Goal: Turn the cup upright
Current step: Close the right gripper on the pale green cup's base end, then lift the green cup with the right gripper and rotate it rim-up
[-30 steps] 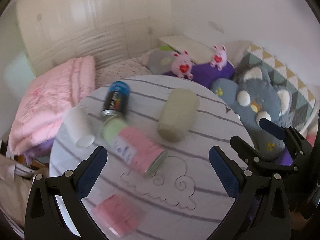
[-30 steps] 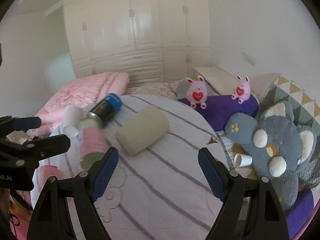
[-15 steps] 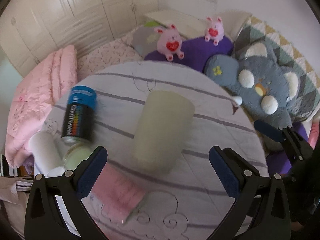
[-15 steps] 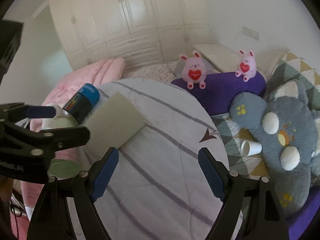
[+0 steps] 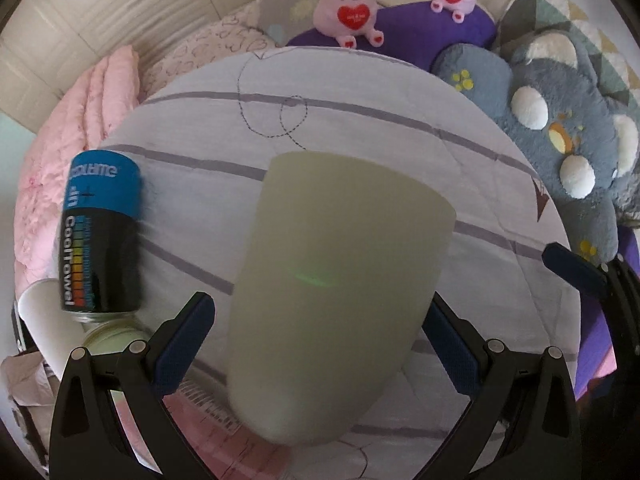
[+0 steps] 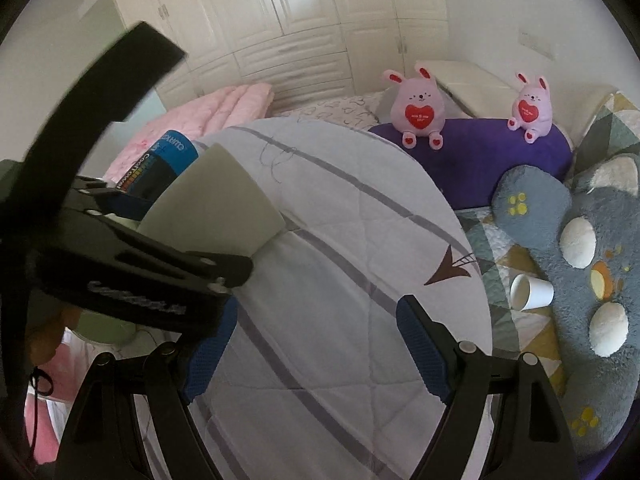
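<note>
Lying on its side at far left of the round striped quilted tabletop (image 5: 360, 92): a blue-and-black cylindrical can (image 5: 100, 232), clear of the reach path. Beside it, centre table, the pale green matte plastic cup (image 5: 336, 288), toppled, wide rim pointing away, narrow base toward the camera, blurred. Straddled by the left gripper (image 5: 316, 344), spread wide with a blue pad on each flank, nothing clamped, contact not discernible; placed so, probably, to close across the narrow end and tip it up. Seen from the right wrist, same cup (image 6: 216, 204) half hidden behind that tool. Farther right, the right gripper (image 6: 316, 344), fingers parted and empty, held back over bare cloth.
</note>
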`<state>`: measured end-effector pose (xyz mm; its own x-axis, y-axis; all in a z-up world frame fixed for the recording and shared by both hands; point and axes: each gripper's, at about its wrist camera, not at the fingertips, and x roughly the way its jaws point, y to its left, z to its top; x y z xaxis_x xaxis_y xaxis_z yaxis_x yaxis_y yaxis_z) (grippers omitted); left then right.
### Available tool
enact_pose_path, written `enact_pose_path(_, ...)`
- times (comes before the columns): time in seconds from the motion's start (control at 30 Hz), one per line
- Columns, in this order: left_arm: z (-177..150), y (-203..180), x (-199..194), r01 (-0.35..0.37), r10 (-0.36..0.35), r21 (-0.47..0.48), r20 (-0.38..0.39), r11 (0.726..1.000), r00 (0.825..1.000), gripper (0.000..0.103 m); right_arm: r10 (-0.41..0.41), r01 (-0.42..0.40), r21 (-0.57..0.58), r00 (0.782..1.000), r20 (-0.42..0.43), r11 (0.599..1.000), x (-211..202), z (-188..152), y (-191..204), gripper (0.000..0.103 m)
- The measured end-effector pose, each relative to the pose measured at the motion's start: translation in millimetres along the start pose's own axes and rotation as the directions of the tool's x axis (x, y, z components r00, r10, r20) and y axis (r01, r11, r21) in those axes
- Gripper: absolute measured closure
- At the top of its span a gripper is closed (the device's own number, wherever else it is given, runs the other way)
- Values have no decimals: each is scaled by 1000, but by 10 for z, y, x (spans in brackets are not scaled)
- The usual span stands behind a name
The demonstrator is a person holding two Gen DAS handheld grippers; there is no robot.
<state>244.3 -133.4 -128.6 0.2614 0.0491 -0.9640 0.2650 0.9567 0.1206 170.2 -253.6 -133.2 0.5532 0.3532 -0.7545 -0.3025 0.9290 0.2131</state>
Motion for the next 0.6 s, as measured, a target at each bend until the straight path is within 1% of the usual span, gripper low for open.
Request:
enact_pose_path(0.03, 10, 3, 15, 21, -21, -3, 5, 1000, 1000, 18, 0, 0, -1, 1000, 0, 1000, 3, 4, 2, 20)
enact_pose_path(0.07, 23, -6, 25, 22, -22, -8, 1, 1000, 1000, 19, 1, -1, -1, 1000, -1, 1000, 6, 4, -2, 20)
enact_pose_path(0.13, 15, 12, -7, 30, -29, -22, 20, 999, 999, 19, -1, 1, 6, 1000, -7, 1000, 3, -4, -20, 20)
enact_pose_path(0.2, -15, 35, -65, 73, -71, -45, 35, 996, 997, 19, -6, 6, 11, 1000, -10, 1000, -15, -18, -26, 20)
enact_pose_path(0.27, -72, 30, -157, 100, -98, -51, 45, 994, 994, 19, -12, 12, 14, 1000, -10, 1000, -29, -9, -33, 20)
enact_pose_path(0.37, -158, 5, -310, 106, -102, -52, 68, 993, 992, 19, -17, 18, 17, 1000, -14, 1000, -87, -12, -23, 20)
enact_pose_path(0.47, -279, -8, -483, 139, -134, -57, 81, 989, 988, 19, -23, 23, 24, 1000, -11, 999, -182, -20, 2, 20)
enact_pose_path(0.6, -551, -10, -707, 155, -148, -63, 103, 986, 984, 19, -11, 11, 20, 1000, -3, 1000, -358, -71, 76, 20)
